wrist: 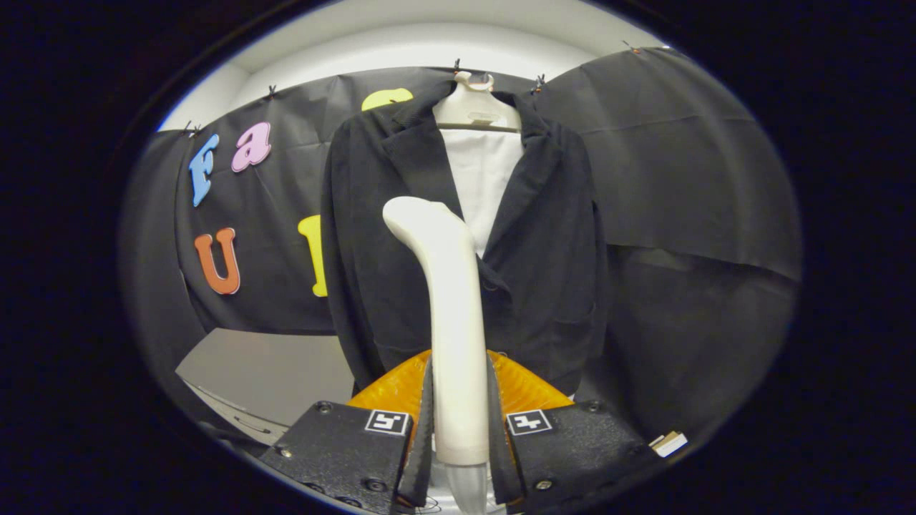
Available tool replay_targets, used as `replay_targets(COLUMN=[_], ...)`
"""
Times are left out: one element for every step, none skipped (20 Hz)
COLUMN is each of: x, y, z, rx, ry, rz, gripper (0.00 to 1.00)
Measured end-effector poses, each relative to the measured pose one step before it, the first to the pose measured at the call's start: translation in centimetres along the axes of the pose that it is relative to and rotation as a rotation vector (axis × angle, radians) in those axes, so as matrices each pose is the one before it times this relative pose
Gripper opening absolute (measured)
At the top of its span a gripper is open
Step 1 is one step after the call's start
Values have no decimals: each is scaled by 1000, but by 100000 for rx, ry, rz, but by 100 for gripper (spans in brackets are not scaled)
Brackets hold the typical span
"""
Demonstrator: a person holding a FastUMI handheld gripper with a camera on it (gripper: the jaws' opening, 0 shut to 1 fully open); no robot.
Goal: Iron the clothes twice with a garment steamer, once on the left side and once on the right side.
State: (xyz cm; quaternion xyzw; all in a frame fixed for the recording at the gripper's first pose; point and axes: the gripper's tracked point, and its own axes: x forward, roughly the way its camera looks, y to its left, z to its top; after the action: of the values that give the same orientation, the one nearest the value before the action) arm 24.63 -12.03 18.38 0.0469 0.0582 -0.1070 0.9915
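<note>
Gripper (458, 436) pinches the garment steamer (447, 315) by its handle, both fingers (424, 429) pressed against the handle's sides, one on each side. Steamer is cream-white, stands upright between the fingers, its bent head at the top angled to the left. The head reaches chest level of the jacket in the view; cannot tell if it touches the cloth. A translucent piece (464, 483) shows at the handle's lower end, down between the fingers.

Dark jacket (551, 272) hangs beyond the fingers on a pale plastic hanger (474, 107), front open at the collar, lapels folded out. White lining or shirt (485, 179) visible in the opening, just right of the steamer head. Jacket hangs straight, centred behind the steamer, sleeves down at both sides.

Orange translucent object (390, 390), ribbed, sits just ahead of the fingers, behind the steamer handle and under the jacket hem; what it is cannot be told.

Black cloth wall (687, 179) behind the jacket, clipped at the top. Grey surface (272, 365) lower left of the jacket. Small white tag-like item (669, 443) right of the gripper.
</note>
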Motion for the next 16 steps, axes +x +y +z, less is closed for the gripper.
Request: replay_targets(x=[57, 141, -22, -103, 1, 51, -16, 139, 91, 24, 23, 77, 46, 107, 242, 193], y=[-19, -154, 57, -39, -13, -47, -78, -124, -89, -68, -52, -4, 185, -73, 57, 45], z=[-254, -580, -526, -565, -549, -460, -410, -466, -477, -529, -500, -469, -643, -584, -516, -516], rx=[-25, -498, -594, -793, -297, -30, 170, 53, -140, -407, -301, -205, 81, -124, -403, -425], ry=[667, 599, 520, 657, 712, 928, 843, 917, 739, 699, 761, 1126, 1543, 1198, 930, 888], rz=[-269, -278, -249, -189, -136, -58, -176, -345, -149, -201, -193, 145, 119, 130, -129, -228], gripper=[36, 36, 36, 37, 37, 37, 36, 36, 36, 36, 36, 37, 37, 36, 36, 36])
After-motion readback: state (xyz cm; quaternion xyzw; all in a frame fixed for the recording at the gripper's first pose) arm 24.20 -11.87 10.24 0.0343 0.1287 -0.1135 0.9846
